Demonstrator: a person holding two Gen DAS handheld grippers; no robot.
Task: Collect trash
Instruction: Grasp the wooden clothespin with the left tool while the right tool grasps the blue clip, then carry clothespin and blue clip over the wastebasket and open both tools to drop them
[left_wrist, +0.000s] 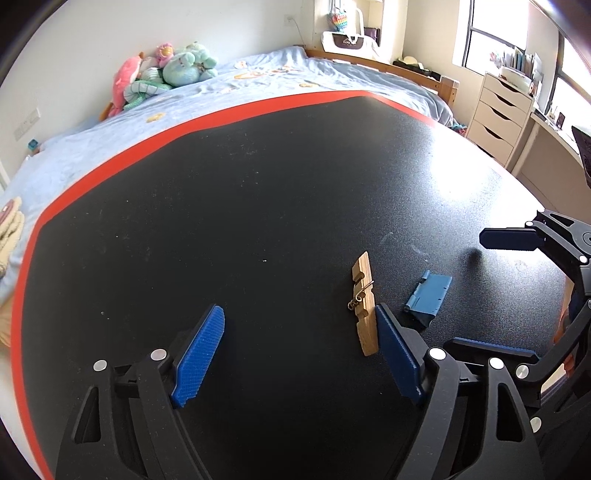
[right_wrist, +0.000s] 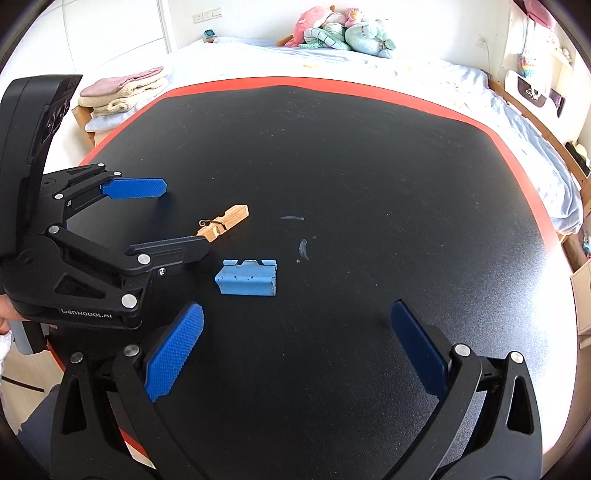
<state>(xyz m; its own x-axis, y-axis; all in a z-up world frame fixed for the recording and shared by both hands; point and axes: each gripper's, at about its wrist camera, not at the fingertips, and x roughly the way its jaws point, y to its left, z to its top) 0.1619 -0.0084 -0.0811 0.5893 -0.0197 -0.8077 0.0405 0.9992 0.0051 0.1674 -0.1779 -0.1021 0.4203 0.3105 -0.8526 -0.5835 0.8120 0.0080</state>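
Two handheld grippers hover over a black table (left_wrist: 258, 206) with a red border.

The left gripper (left_wrist: 301, 334) has its blue-padded fingers (left_wrist: 201, 354) spread wide and holds nothing. Only bare table lies between its pads. A wooden peg (left_wrist: 364, 302), a broken half of a clothespin with a loose wire spring, lies flat on the table just outside the right-hand finger. From the left wrist view the finger's tip overlaps the peg's near end; whether they touch cannot be told. In the right wrist view the same gripper (right_wrist: 177, 214) reaches in from the left, and the peg (right_wrist: 225, 221) pokes out from behind its nearer, lower finger.

The right gripper (right_wrist: 297, 341) is also spread wide and empty, with bare table between its pads. A small blue plastic piece (right_wrist: 247, 278) lies flat on the table ahead of its left finger, near the peg but apart from it. The left wrist view shows this piece (left_wrist: 428, 291) just right of the peg.

Behind the table stands a bed (left_wrist: 258, 85) with a pale blue sheet. Plush toys (left_wrist: 162, 70) are heaped by the wall. Folded towels (right_wrist: 125, 92) lie at one end. A white drawer unit (left_wrist: 498, 114) stands under a bright window (left_wrist: 491, 40).
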